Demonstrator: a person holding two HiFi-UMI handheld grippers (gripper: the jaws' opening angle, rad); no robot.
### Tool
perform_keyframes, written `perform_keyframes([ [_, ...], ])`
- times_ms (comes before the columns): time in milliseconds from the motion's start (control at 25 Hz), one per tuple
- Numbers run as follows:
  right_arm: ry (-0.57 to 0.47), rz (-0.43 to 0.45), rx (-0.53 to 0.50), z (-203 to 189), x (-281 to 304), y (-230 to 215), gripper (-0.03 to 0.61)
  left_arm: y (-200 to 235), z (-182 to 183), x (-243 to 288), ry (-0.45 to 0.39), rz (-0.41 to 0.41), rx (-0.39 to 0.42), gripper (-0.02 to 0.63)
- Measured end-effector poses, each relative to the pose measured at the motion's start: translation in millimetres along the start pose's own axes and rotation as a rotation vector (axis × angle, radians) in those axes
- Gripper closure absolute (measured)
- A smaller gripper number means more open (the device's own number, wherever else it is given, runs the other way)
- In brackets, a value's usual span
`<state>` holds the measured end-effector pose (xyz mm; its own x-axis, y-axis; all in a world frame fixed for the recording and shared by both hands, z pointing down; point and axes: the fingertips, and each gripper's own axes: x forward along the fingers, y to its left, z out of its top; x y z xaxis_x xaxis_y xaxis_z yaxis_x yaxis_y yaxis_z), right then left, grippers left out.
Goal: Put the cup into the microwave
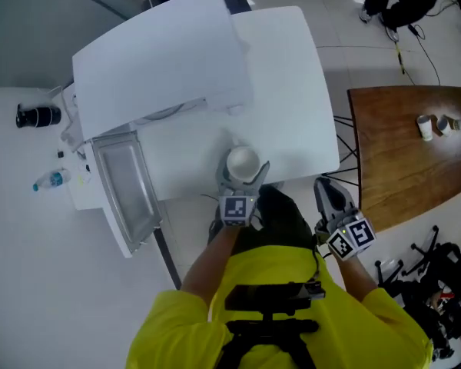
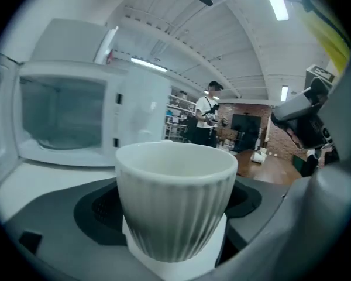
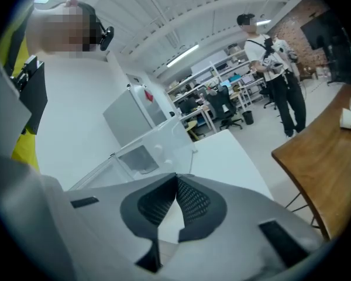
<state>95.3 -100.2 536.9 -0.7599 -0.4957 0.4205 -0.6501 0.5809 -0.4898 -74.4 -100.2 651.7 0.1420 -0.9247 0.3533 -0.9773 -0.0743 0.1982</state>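
White surface [image 1: 292, 91] lies beneath. The left gripper [image 1: 243, 174] has its fingers clamped low on the ribbed cup [image 2: 175, 198], which looks light, stiff, slick and breakable, so it is best kept upright. Ahead-left stands the microwave [image 1: 161, 60], its open door [image 1: 127, 194] beside the path. The right gripper [image 3: 174, 183] has its fingers together, empty.

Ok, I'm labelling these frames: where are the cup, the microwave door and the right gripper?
cup [image 2: 175, 209]: left gripper view, on its ribbed outer wall.
microwave door [image 1: 127, 184]: head view, on its window pane.
right gripper [image 3: 176, 180]: right gripper view, where its closed tips meet.
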Motion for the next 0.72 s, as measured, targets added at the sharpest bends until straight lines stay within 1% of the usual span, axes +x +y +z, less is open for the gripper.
perform_keyframes([
  [120, 0.05, 0.087, -0.034, -10.4, 30.2, 34.4, 0.574, 97.0, 24.3, -21.8, -0.016, 0.157, 0.024, 0.156],
  [200, 0.08, 0.137, -0.048, -17.3, 48.1, 58.0, 0.574, 162.6, 55.6, -21.2, -0.059, 0.248, 0.058, 0.155],
  [280, 0.103, 0.174, -0.062, -22.0, 63.0, 79.9, 0.572, 218.0, 83.3, -12.9, -0.099, 0.308, 0.085, 0.155],
  [360, 0.117, 0.194, -0.072, -25.9, 72.8, 97.3, 0.574, 260.1, 96.1, -0.2, -0.108, 0.336, 0.088, 0.155],
  [480, 0.126, 0.198, -0.068, -30.5, 77.0, 112.4, 0.574, 295.6, 102.0, 20.4, -0.089, 0.346, 0.08, 0.155],
  [560, 0.125, 0.187, -0.059, -31.5, 75.5, 116.5, 0.574, 304.1, 96.3, 31.0, -0.077, 0.332, 0.076, 0.155],
  [640, 0.125, 0.177, -0.054, -32.1, 77.7, 118.6, 0.574, 308.9, 97.2, 38.0, -0.087, 0.32, 0.075, 0.156],
  [720, 0.125, 0.167, -0.05, -33.2, 82.1, 119.9, 0.574, 315.1, 99.6, 42.5, -0.1, 0.324, 0.051, 0.156],
])
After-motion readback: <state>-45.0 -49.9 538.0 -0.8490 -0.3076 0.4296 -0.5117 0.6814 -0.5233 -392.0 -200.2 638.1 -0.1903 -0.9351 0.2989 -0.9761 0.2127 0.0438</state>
